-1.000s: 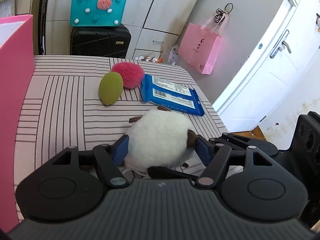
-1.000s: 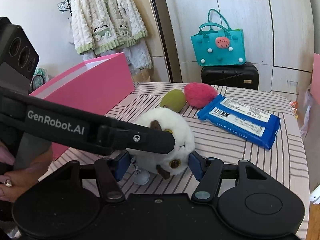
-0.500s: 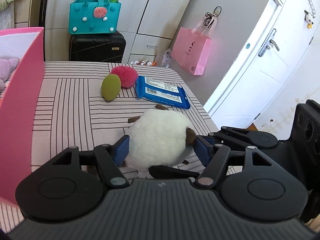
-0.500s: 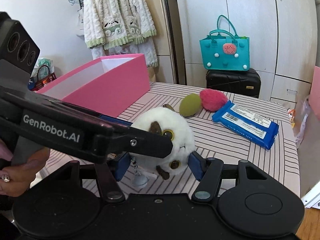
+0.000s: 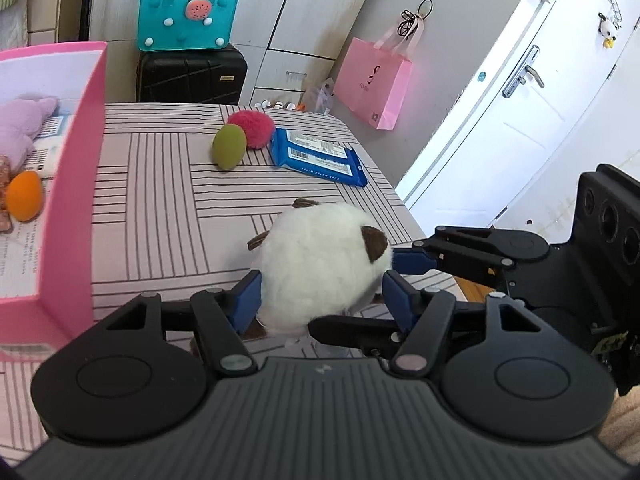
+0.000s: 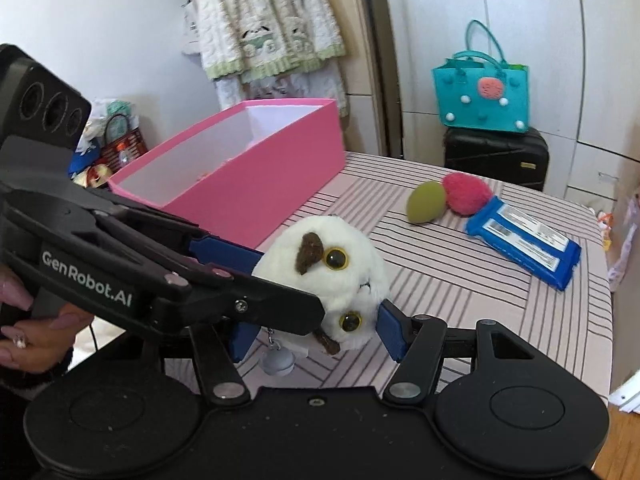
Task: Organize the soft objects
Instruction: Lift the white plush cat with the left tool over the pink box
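On the striped table (image 5: 168, 184), near its right front edge, one white owl plush (image 5: 320, 268) sits clamped from two sides: the left gripper (image 5: 320, 296) presses its blue pads against the toy's flanks, and the right gripper (image 6: 316, 334) squeezes it from the other direction, its pads on the lower part of the owl. Both pairs of fingers stand about half open, filled by the plush. The left jaws have just been closing a little further on it.

Count on the table beyond the owl: one olive-green egg-shaped puff (image 5: 229, 147), one pink fuzzy ball (image 5: 252, 129) touching it, and one blue pack of wipes (image 5: 320, 156) just to the right. One pink box (image 6: 256, 176) stands at the left, holding one orange ball (image 5: 24, 196), one lilac plush (image 5: 22, 128) and some packets. Far behind are one teal bag (image 5: 188, 16) on one black suitcase (image 5: 192, 76).

Compared with a second ago, the owl hangs higher off the cloth, its eyes now facing the right camera, and the box's contents have come into the left view.
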Demonstrator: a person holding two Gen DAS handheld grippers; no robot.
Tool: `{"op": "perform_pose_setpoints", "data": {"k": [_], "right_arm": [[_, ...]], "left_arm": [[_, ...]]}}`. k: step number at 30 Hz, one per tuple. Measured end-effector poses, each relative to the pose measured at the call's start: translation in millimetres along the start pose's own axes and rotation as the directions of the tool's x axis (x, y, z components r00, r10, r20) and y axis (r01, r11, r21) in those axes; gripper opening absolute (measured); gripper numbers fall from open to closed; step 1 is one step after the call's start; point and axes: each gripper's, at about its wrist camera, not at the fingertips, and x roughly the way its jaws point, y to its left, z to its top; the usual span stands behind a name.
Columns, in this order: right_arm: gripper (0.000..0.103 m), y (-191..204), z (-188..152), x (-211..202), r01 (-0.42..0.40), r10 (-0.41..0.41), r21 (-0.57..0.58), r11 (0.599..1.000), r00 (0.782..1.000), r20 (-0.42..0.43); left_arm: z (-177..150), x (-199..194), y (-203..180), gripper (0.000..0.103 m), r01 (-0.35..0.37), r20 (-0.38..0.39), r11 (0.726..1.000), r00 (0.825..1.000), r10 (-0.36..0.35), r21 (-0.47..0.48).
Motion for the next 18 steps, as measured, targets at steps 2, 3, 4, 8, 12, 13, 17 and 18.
{"op": "perform_pose_setpoints", "data": {"k": [2,3,4,8,12,13,17,18], "right_arm": [[0.066,6,0,-2,-0.013,0.013,-0.009,1.000,1.000,-0.001],[0.066,8,1,-3,-0.021,0.021,-0.013,1.000,1.000,-0.001],[0.066,9,2,-4,-0.026,0.026,-0.016,1.000,1.000,-0.001],[0.066,21,6,-9,-0.055,0.055,-0.039,0.998,0.998,-0.001],[0.066,38,11,-17,-0.081,0.080,-0.082,0.993,0.997,-0.009],[0.066,42,12,-18,-0.087,0.086,-0.093,0.992,0.996,-0.013],[0.066,61,17,-25,-0.117,0.114,-0.144,0.983,0.993,-0.029],[0.066,65,18,-26,-0.128,0.124,-0.155,0.980,0.992,-0.034]], "left_arm": [[-1,-7,0,0.062,-0.008,0.001,1.000,1.000,0.008,0.006],[-1,-11,-1,0.062,-0.012,0.002,1.000,1.000,0.012,0.009],[-2,-15,0,0.061,-0.013,0.002,1.000,1.000,0.013,0.011],[-5,-36,-1,0.061,-0.019,0.010,0.999,1.000,0.019,0.028],[-9,-57,-1,0.060,-0.024,0.000,0.999,1.000,0.024,0.038],[-9,-62,-2,0.060,-0.029,-0.003,0.999,1.000,0.029,0.042],[-14,-84,-5,0.060,-0.060,-0.002,0.996,0.998,0.060,0.062],[-14,-89,-5,0.060,-0.069,0.000,0.995,0.998,0.069,0.065]]}}
